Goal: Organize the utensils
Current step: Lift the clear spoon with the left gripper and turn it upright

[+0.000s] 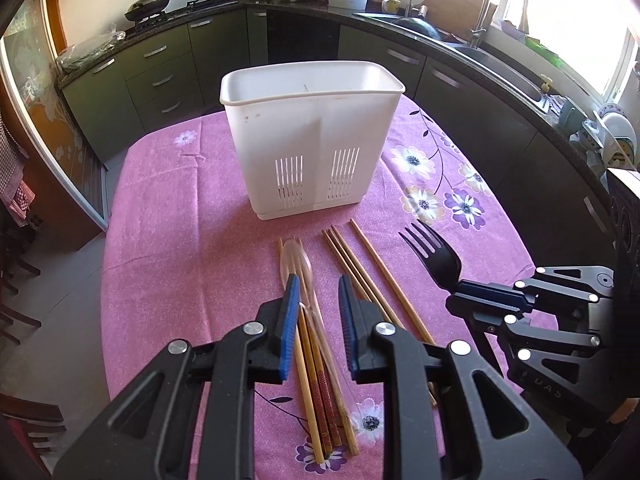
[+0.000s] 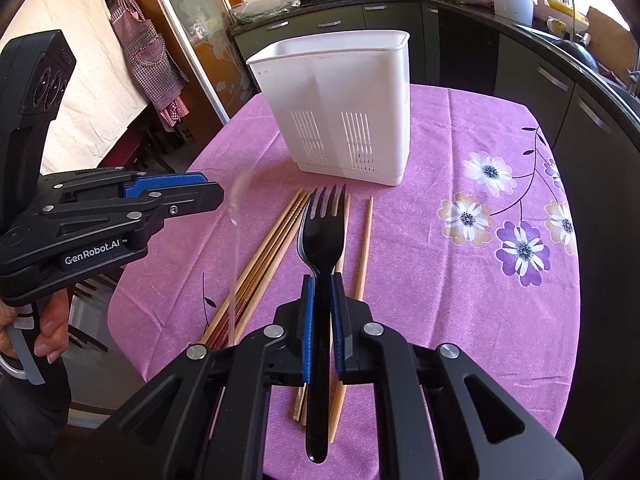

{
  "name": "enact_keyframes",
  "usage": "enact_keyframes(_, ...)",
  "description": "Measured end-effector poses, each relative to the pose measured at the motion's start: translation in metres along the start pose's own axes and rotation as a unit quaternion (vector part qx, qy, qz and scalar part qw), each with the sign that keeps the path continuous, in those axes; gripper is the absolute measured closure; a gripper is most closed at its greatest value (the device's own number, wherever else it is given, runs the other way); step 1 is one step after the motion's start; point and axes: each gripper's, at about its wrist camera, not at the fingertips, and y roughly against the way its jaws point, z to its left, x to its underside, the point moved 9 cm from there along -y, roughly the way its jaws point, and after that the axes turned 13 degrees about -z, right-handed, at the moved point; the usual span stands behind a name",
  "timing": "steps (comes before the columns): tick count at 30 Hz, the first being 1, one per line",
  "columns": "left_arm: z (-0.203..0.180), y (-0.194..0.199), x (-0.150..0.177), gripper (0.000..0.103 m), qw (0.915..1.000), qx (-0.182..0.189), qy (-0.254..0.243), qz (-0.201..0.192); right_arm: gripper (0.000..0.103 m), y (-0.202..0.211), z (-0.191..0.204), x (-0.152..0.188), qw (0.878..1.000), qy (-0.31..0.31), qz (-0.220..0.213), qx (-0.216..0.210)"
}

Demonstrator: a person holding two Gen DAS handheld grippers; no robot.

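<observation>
Your right gripper (image 2: 322, 320) clamped black fork (image 2: 323, 232) by handle, tines ahead of jaws. Your left gripper (image 1: 319, 316) had jaws apart, clear spoon (image 1: 298, 268) and chopsticks (image 1: 316, 384) between them on pink tablecloth (image 1: 168, 216). White utensil holder (image 1: 310, 136) stood upright beyond both.

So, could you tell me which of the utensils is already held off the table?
The black fork, clamped in the right gripper; the chopsticks and the clear spoon lie on the tablecloth.
</observation>
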Motion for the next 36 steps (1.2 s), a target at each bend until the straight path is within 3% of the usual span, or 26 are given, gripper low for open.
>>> enact_keyframes(9, 0.007, -0.016, 0.006, 0.084, 0.9995, -0.018, -0.002, 0.026, 0.094, 0.001, 0.001, 0.0, 1.0, 0.001, 0.001, 0.0)
enact_keyframes(14, 0.033, -0.048, 0.029, 0.077, 0.9946, -0.032, 0.054, 0.083, 0.094, 0.0, 0.0, 0.001, 1.0, 0.003, 0.002, -0.002)
enact_keyframes(17, 0.041, -0.065, 0.046, 0.066, 0.9893, -0.045, 0.085, 0.11, 0.094, -0.002, 0.001, 0.001, 1.0, 0.005, 0.004, -0.006)
enact_keyframes(23, 0.036, -0.084, 0.067, 0.065, 0.981, -0.052, 0.115, 0.148, 0.094, -0.005, 0.0, 0.001, 1.0, 0.007, 0.003, -0.023)
enact_keyframes(26, 0.034, -0.092, 0.068, 0.066, 0.978, -0.061, 0.119, 0.16, 0.094, -0.005, -0.003, 0.003, 0.999, 0.005, 0.001, -0.032)
enact_keyframes(31, 0.026, -0.1, 0.068, 0.082, 0.9761, -0.07, 0.113, 0.172, 0.094, -0.002, -0.014, 0.004, 0.999, -0.003, -0.004, -0.039)
enact_keyframes(36, 0.02, -0.102, 0.063, 0.086, 0.9779, -0.078, 0.095, 0.169, 0.094, 0.003, -0.022, 0.005, 0.999, -0.009, -0.009, -0.041)
